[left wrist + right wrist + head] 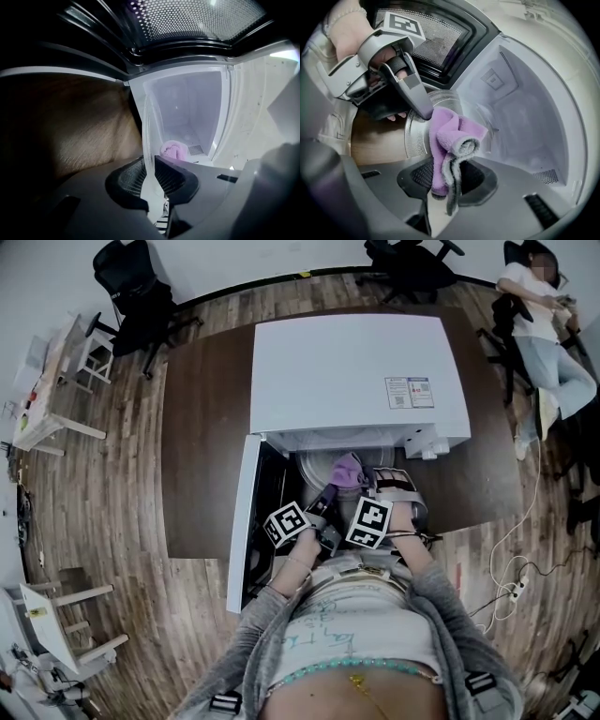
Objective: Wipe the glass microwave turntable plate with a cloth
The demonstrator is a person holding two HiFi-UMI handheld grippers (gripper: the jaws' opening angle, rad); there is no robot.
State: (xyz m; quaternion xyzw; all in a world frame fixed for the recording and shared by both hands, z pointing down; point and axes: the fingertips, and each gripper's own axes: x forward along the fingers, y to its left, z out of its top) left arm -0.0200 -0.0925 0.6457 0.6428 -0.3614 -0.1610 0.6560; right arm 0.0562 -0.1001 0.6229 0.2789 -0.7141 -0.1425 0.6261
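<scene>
The left gripper (pixel 151 168) is clamping the plate (pixel 149 124) edge-on; the right gripper (pixel 450 180), pinching the cloth (pixel 449 131), is viewing the plate's face at nine o'clock.

clear round glass turntable plate (pixel 416 136), ribbed near the rim, lifted and standing on edge, near vertical, just in front of the white microwave's (pixel 356 381) open cavity. its rim is pinched between the left gripper's (pixel 149 177) pads. purple microfibre cloth with grey backing (pixel 451 140), bunched and folded over, is clamped in the right gripper (pixel 443 183). the wad sits against the plate's face at its right edge.
</scene>
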